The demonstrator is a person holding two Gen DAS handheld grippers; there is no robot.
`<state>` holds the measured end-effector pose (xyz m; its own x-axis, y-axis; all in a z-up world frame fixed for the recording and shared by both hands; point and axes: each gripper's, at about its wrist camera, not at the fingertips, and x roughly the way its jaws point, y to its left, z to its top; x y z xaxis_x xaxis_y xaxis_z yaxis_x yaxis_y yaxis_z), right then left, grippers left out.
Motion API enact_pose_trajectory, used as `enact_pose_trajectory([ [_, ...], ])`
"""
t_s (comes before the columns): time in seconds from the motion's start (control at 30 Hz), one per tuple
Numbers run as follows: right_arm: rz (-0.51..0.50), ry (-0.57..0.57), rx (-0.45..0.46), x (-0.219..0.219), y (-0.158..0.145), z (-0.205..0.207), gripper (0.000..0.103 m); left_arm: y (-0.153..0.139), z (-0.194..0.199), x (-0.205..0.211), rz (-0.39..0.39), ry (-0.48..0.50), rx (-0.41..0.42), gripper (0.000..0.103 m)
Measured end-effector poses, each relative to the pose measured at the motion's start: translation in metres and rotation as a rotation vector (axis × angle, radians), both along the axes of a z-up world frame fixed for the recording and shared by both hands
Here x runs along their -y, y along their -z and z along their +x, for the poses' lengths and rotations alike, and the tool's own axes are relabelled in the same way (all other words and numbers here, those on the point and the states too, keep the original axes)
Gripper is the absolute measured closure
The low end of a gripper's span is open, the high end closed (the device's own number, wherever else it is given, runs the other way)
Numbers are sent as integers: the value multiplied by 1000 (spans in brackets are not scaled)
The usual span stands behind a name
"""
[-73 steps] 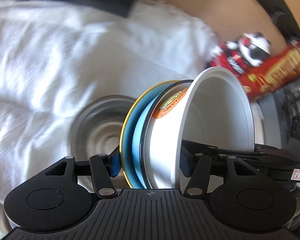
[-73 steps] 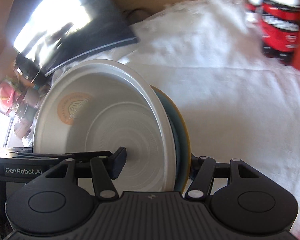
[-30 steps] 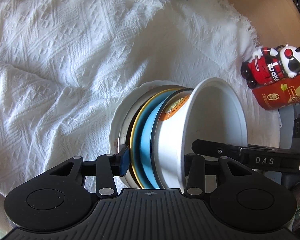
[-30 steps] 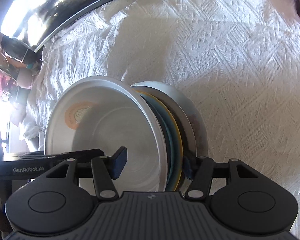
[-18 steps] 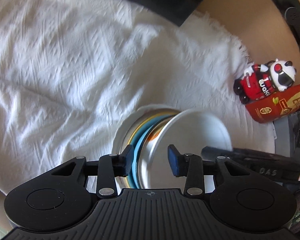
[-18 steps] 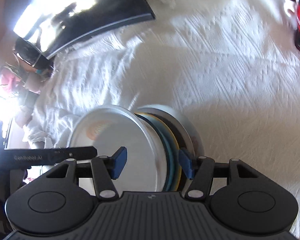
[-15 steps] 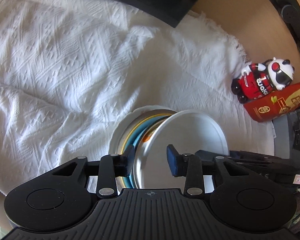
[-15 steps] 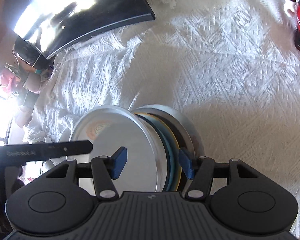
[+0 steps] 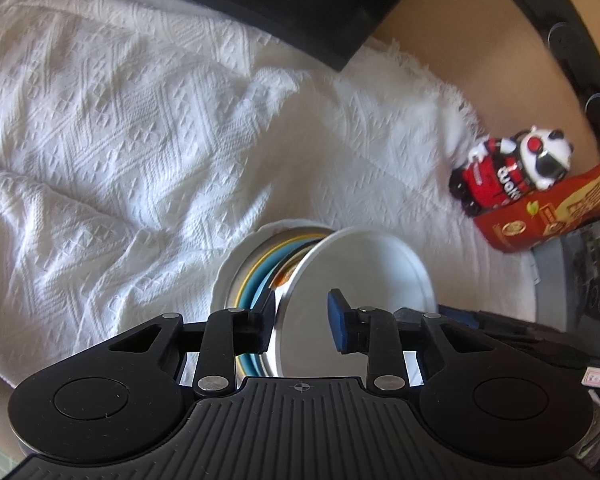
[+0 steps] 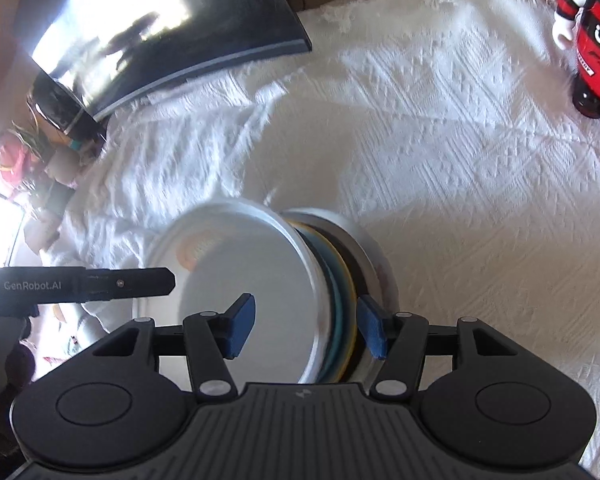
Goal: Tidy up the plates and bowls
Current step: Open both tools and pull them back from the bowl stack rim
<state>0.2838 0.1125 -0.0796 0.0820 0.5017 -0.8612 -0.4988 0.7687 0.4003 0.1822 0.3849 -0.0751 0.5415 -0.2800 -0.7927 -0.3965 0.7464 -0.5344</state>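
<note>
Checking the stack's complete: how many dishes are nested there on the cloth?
5 visible, one stack: white bowl on top, then blue dish, yellow-rimmed dish, steel plate, white plate at the bottom. Thinner ones between may be hidden.

We see a white woven cloth [image 9: 148,128] with a raised diamond pattern spread in folds over the tan bench [image 9: 452,40], its fringed edge by the far corner. A dark curved screen [image 10: 148,32] at the back reflects bright daylight. A panda figurine in red [image 9: 508,172] stands beside an orange box [image 9: 548,212], and strong light pours in on the right wrist view's left edge.
</note>
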Motion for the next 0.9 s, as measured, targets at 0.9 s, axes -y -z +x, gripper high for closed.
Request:
enact_pose_trajectory([
  [0.9, 16, 39, 263, 20, -48, -24, 44, -60, 3, 30, 193, -41, 177, 74],
])
